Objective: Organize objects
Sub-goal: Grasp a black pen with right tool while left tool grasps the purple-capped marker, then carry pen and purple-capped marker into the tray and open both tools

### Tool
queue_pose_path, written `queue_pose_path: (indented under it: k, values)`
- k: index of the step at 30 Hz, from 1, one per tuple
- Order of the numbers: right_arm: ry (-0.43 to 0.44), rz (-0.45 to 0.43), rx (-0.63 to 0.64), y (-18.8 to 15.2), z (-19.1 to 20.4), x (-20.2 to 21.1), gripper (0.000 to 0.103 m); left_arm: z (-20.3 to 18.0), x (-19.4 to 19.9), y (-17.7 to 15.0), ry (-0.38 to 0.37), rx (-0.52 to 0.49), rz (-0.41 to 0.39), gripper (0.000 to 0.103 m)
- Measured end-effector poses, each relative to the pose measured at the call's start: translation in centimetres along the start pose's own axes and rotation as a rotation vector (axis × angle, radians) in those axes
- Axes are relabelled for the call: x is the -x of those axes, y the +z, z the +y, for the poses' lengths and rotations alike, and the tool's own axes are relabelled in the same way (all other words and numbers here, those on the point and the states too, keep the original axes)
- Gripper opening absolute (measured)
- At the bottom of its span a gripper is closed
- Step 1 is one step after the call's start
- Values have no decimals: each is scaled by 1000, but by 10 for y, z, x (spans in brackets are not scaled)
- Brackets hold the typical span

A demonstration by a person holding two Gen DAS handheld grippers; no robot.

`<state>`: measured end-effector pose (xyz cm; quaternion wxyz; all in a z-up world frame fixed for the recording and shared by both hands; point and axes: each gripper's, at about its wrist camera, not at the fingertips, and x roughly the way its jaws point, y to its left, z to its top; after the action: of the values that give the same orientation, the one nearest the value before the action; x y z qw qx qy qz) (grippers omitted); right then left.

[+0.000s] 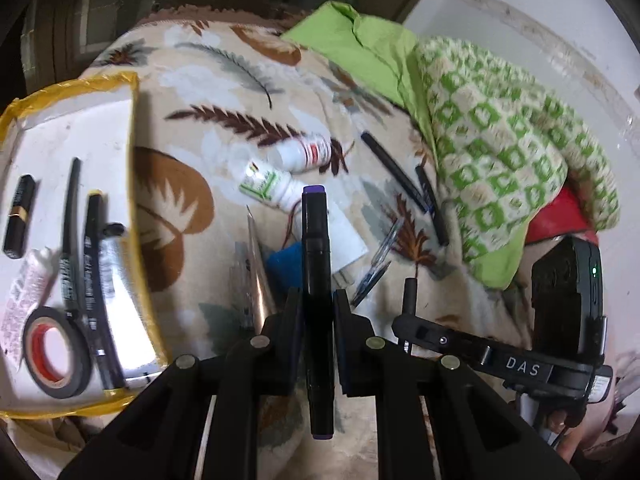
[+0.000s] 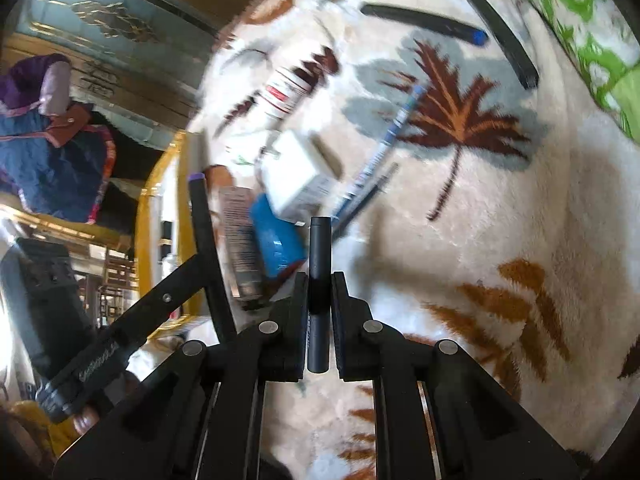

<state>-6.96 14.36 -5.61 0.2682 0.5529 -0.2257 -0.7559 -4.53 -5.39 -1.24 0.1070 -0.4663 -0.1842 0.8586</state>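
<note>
My left gripper (image 1: 316, 300) is shut on a black marker with purple ends (image 1: 317, 264), held above the leaf-patterned blanket (image 1: 224, 92). My right gripper (image 2: 319, 280) is shut on a dark grey pen (image 2: 319, 292); it also shows in the left wrist view (image 1: 410, 292). A yellow-rimmed white tray (image 1: 132, 152) at left holds a tape roll (image 1: 56, 354), markers (image 1: 94, 264), a tube (image 1: 24, 292) and a lipstick (image 1: 18, 216). Loose on the blanket lie two white bottles (image 1: 304, 152), a white charger (image 2: 296, 176), a blue object (image 2: 276, 244), black pens (image 1: 394, 170) and clear pens (image 2: 384, 148).
A green patterned cloth (image 1: 500, 136) and a plain green cloth (image 1: 360, 44) lie at the right and back. A red item (image 1: 560, 216) sits under the cloth. A white wall (image 1: 540, 32) rises behind. Dark wooden furniture (image 2: 132, 20) stands beyond the blanket's edge.
</note>
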Motion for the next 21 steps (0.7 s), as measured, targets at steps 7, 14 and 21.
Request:
queue_pose_path:
  k: [7, 14, 21]
  values:
    - [57, -47, 81, 3, 40, 15, 11, -1, 35, 6, 51, -43, -78, 13]
    - [99, -47, 168, 3, 86, 10, 11, 20, 69, 18, 82, -19, -135, 13]
    - [140, -12, 249, 8, 129, -14, 11, 78, 106, 37, 151, 81, -180, 13]
